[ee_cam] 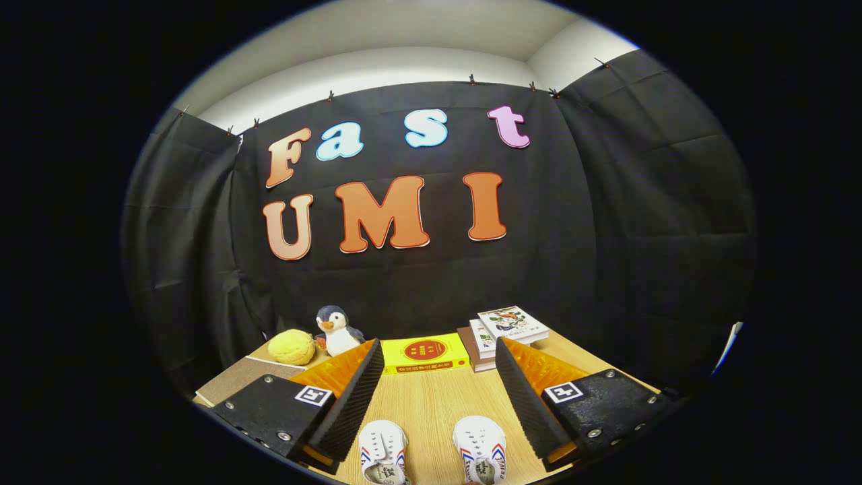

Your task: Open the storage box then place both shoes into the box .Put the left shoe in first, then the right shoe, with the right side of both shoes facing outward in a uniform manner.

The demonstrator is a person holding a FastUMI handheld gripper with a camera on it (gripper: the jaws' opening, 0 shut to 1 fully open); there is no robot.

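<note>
Two small white shoes with red and blue side stripes stand side by side on the wooden table, toes pointing away from me. One shoe [383, 450] sits close to the left finger and the other shoe [479, 448] nearer the right finger. My gripper [436, 353] is open above them, its ribbed black fingers [350, 397] spread wide with nothing between them. Beyond the fingertips a yellow box [424, 354] with a red round emblem lies flat and closed on the table.
A stack of books [506, 329] stands right of the yellow box. A plush penguin [337, 330] and a yellow sponge-like ball [291, 347] sit at the back left, with a brown board [242, 380] under the left finger. The table [431, 404] ends at the black cloth wall.
</note>
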